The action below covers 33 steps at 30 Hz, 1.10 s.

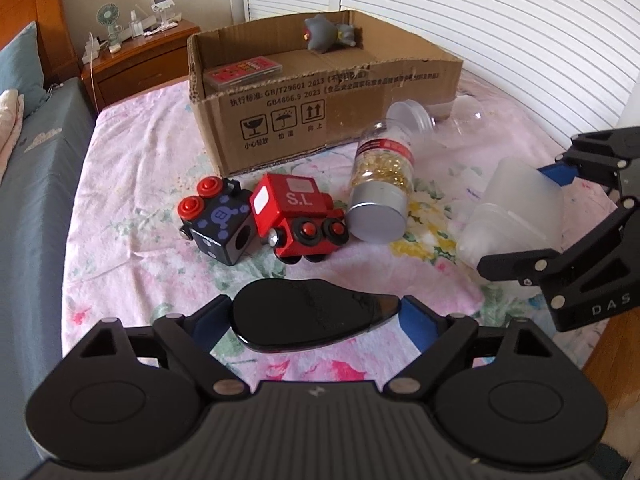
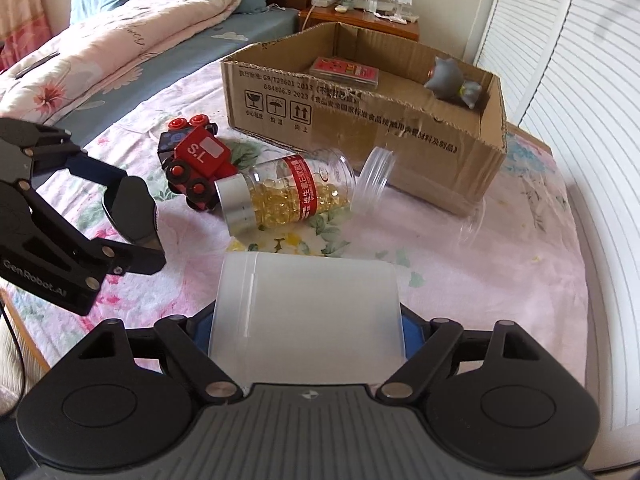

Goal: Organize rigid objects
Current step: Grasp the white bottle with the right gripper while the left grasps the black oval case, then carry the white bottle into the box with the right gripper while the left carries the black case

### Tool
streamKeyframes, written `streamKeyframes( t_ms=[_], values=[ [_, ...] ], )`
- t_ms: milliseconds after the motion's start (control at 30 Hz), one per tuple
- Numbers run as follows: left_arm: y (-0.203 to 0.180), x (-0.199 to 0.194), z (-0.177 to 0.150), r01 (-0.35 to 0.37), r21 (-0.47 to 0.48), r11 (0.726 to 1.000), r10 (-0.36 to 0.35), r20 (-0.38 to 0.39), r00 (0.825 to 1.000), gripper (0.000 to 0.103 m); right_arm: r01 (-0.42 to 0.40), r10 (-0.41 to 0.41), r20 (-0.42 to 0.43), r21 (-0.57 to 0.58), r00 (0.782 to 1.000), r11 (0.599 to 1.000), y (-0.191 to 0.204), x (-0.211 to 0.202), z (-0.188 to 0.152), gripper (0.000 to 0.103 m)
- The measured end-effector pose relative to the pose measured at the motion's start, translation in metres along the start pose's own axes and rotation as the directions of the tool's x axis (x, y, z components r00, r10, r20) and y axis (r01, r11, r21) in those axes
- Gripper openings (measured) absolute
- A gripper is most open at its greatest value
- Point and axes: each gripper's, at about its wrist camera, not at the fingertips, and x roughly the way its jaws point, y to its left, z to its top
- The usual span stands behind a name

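Two grippers, each clenched on one thing. Left gripper (image 1: 314, 316) grasping a flat black case (image 1: 308, 316) between its blue pads, long axis crosswise, tapered end toward the right. Right gripper (image 2: 306, 336) grasping one frosted white container (image 2: 306, 308), lying with its long axis pointing away, toward the cardboard box (image 2: 400, 148). On the floral sheet (image 2: 500, 280) — two toy train cars (image 1: 260, 212), one capsule bottle (image 2: 284, 196) on its side, silver cap nearest, one clear jar (image 2: 376, 172). Inside the box: one red card pack (image 2: 344, 72), one grey figurine (image 2: 452, 80).
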Motion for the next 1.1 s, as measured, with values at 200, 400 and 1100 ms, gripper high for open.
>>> streamKeyframes(
  t_ms=[200,400,1100],
  values=[
    [-0.003,-0.014,0.003,0.004,0.018,1.0,-0.004,0.008,1.0,0.089,-0.002,0.003,0.024,-0.013,1.0,1.0,-0.004,-0.013,0.001,0.086],
    [0.0,-0.029,0.008,0.024,0.011,1.0,-0.025,0.023,0.999,0.089,0.017,-0.016,0.083,-0.018,0.996,1.0,-0.015,-0.032,0.014,0.086],
    [0.028,-0.051,0.026,-0.003,-0.045,0.999,0.006,0.054,0.999,0.089,0.069,-0.075,0.206,0.038,0.976,0.997,-0.082,-0.004,0.148,0.086]
  ],
)
